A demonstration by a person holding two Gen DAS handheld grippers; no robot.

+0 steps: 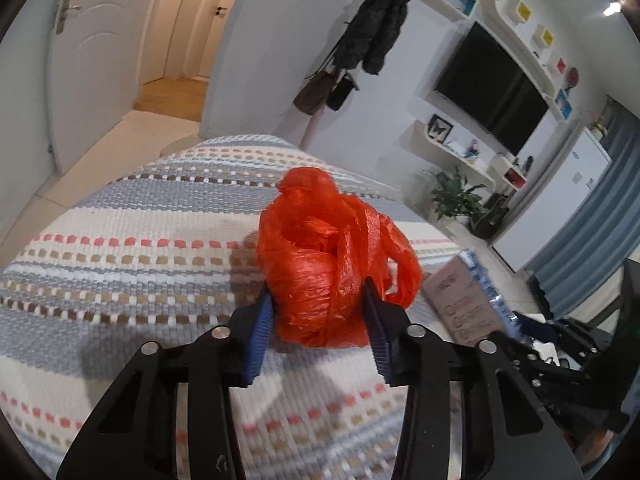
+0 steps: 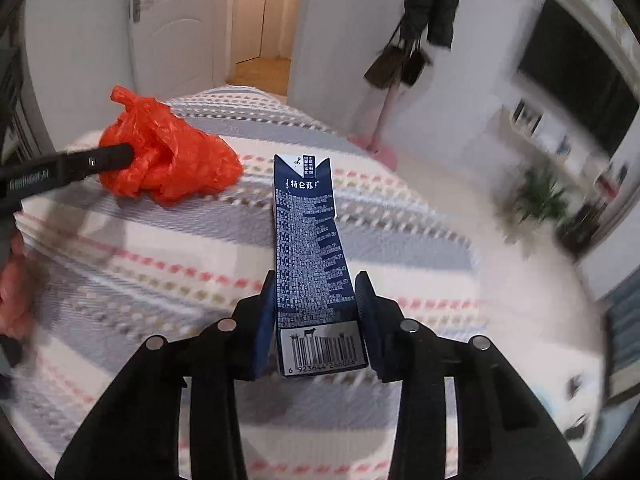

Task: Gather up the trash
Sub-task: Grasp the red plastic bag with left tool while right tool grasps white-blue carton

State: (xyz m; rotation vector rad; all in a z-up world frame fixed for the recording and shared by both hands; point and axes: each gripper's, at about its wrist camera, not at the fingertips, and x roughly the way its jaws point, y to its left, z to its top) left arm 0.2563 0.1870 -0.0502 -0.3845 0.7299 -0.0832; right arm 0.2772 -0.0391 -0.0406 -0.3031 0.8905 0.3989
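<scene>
My left gripper (image 1: 318,300) is shut on a crumpled red plastic bag (image 1: 328,248) and holds it just above the striped bed cover (image 1: 140,248). The bag also shows in the right wrist view (image 2: 172,160) at the upper left, with a left finger (image 2: 100,160) pressed into it. My right gripper (image 2: 318,292) is shut on a dark blue milk carton (image 2: 310,256) with white print and a barcode. The carton points away from me over the bed cover (image 2: 140,264).
A cardboard box (image 1: 460,300) and a pack of bottles (image 1: 486,284) sit beside the bed on the right. A coat rack (image 1: 372,32) with bags, a wall TV (image 1: 492,84), a potted plant (image 1: 456,196) and a white door (image 1: 92,64) lie beyond.
</scene>
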